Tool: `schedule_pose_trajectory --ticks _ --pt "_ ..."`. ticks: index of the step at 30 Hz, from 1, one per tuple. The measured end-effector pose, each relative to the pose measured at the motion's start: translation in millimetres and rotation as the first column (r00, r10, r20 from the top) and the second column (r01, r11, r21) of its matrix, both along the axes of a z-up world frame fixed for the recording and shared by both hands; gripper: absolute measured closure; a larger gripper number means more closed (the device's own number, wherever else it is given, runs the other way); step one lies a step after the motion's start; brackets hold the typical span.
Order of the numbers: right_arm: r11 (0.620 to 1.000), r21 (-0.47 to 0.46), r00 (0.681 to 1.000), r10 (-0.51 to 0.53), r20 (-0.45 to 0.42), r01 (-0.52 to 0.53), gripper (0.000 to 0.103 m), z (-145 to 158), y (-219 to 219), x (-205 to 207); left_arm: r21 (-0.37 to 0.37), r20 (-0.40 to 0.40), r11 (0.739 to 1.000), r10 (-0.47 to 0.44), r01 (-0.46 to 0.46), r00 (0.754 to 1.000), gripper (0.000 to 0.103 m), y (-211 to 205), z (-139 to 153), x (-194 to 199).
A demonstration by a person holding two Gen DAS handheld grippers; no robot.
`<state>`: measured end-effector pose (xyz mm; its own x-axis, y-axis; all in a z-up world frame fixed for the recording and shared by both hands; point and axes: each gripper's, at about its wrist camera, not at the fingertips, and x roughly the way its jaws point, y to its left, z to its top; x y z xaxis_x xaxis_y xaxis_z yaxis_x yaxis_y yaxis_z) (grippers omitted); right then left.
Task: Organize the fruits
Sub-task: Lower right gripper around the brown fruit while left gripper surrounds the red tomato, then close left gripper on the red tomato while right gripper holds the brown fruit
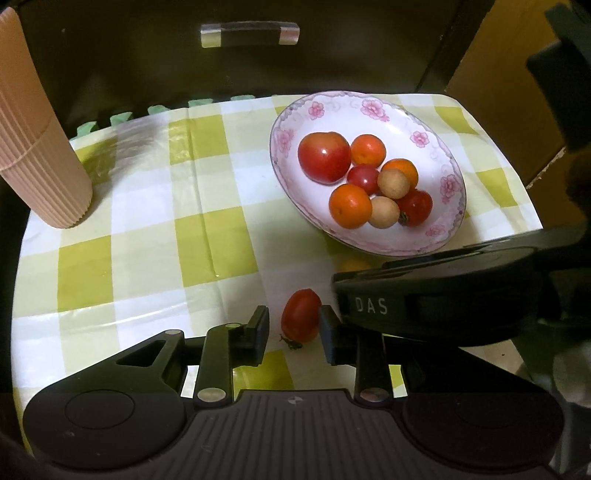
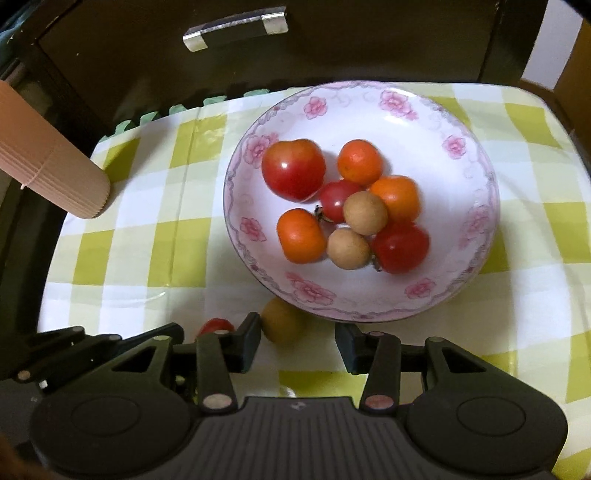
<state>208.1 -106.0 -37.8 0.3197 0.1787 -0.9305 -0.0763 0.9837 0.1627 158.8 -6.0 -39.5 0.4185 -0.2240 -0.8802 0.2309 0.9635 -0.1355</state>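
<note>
A white plate with pink flowers [image 1: 424, 125] [image 2: 424, 295] holds several fruits: a big red tomato [image 1: 324, 157] [image 2: 293, 169], small oranges, small tomatoes and tan longans. A small red tomato [image 1: 301, 319] lies on the cloth between the fingers of my open left gripper [image 1: 293, 334]; the right finger touches it. It shows partly in the right wrist view [image 2: 217, 325]. A tan-yellow fruit [image 2: 282, 320] lies by the plate's near rim, beside the left finger of my open, empty right gripper [image 2: 299, 345].
A ribbed pink cup [image 1: 40, 155] [image 2: 55, 177] stands at the left on the green-and-white checked cloth [image 1: 147, 229] [image 2: 147, 240]. A dark cabinet with a handle [image 1: 249, 34] [image 2: 236, 27] stands behind. The right gripper's body [image 1: 461, 295] lies over the left view's right side.
</note>
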Motion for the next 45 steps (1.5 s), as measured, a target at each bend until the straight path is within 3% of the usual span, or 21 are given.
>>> schedule_pose_trajectory --ticks 2,12,19,27,45 --pt "0.999 -0.037 1.000 0.023 0.013 -0.023 0.076 -1 2 -1 -0.001 -0.006 1.000 -0.004 0.004 1.000 0.061 0 -1 0" --pt "0.992 -0.119 0.999 0.051 0.013 -0.049 0.077 1 -26 -17 0.019 -0.023 1.000 -0.003 0.003 1.000 0.057 -6 -5 2" --pt "0.990 -0.129 0.998 0.060 0.006 -0.058 0.077 1 -39 -27 0.077 -0.027 0.997 -0.004 0.006 1.000 0.056 -18 -12 6" --pt "0.990 -0.123 0.998 0.063 0.005 -0.062 0.077 -1 -39 -26 0.065 -0.022 0.998 -0.006 0.007 1.000 0.049 -20 -1 15" --pt "0.993 -0.104 0.998 0.055 0.006 -0.055 0.075 0 -45 -23 0.102 -0.049 0.994 -0.028 0.033 0.998 0.053 -26 -12 18"
